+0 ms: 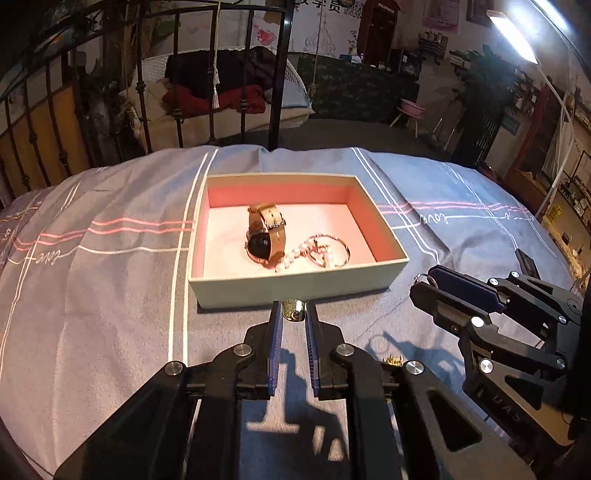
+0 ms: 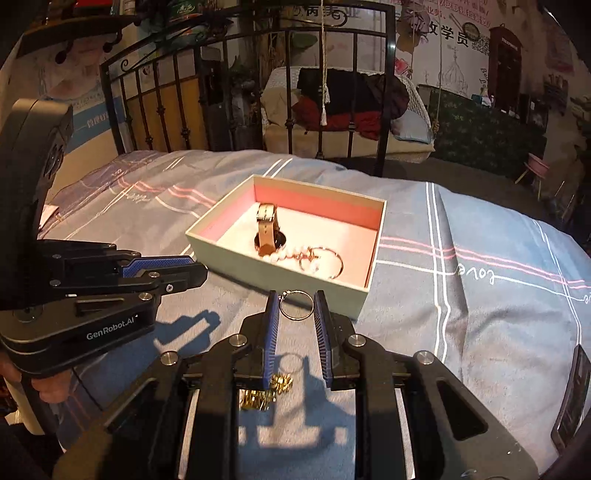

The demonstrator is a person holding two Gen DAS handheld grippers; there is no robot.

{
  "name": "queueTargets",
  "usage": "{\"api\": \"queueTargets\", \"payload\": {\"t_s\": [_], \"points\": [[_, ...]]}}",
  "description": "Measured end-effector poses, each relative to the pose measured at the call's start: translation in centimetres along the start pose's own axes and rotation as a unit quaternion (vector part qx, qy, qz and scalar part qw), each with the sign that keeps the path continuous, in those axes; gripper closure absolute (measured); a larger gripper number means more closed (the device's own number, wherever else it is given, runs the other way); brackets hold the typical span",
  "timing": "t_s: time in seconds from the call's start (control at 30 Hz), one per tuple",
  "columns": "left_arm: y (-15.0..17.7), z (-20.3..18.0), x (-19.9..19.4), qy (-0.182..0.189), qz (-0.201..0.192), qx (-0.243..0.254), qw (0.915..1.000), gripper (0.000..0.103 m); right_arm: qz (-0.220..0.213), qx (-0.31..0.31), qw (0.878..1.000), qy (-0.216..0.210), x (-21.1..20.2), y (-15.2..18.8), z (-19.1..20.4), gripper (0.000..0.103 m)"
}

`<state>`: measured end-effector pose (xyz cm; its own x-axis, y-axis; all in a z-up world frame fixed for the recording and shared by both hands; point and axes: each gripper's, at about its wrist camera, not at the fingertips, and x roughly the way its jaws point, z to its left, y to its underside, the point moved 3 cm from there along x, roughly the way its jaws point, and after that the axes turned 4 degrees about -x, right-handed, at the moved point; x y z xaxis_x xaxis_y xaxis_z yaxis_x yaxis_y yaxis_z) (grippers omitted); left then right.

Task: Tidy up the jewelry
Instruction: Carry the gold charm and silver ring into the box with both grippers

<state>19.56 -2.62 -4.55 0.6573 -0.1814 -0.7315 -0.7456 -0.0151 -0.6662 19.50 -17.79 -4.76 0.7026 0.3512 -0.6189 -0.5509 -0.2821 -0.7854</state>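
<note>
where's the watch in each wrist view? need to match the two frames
Left wrist: watch sits centre frame, inside the box, left of the pearl bracelet, above the left tongs.
Right wrist: watch sits just left of centre, same box, beyond the right tongs.
Shared landmark: the black metal bed frame behind the box.

A bed (image 1: pixel 110 277) spread with a blue-grey striped cover fills the foreground, ending at a black iron bedframe (image 1: pixel 280 74). Beyond it hangs a white wicker swing seat (image 2: pixel 413 99) heaped with dark and red clothes. A bright lamp (image 1: pixel 511 35) glares upper right; posters cover the far wall (image 2: pixel 454 62).
</note>
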Motion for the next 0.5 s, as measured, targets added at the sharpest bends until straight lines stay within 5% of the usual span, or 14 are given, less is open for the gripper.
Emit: {"api": "queueTargets", "payload": {"t_s": [0.2, 0.5], "points": [[-4.4, 0.6, 1.0, -0.011, -0.015, -0.012, 0.9998, 0.091, -0.010, 0.009, 1.000, 0.012, 2.3, -3.7, -1.1, 0.083], [-7.7, 0.4, 4.9, -0.001, 0.020, -0.029, 0.9994, 0.091, 0.023, 0.014, 0.999, 0.029, 6.8, -5.0, -2.1, 0.083]]}}
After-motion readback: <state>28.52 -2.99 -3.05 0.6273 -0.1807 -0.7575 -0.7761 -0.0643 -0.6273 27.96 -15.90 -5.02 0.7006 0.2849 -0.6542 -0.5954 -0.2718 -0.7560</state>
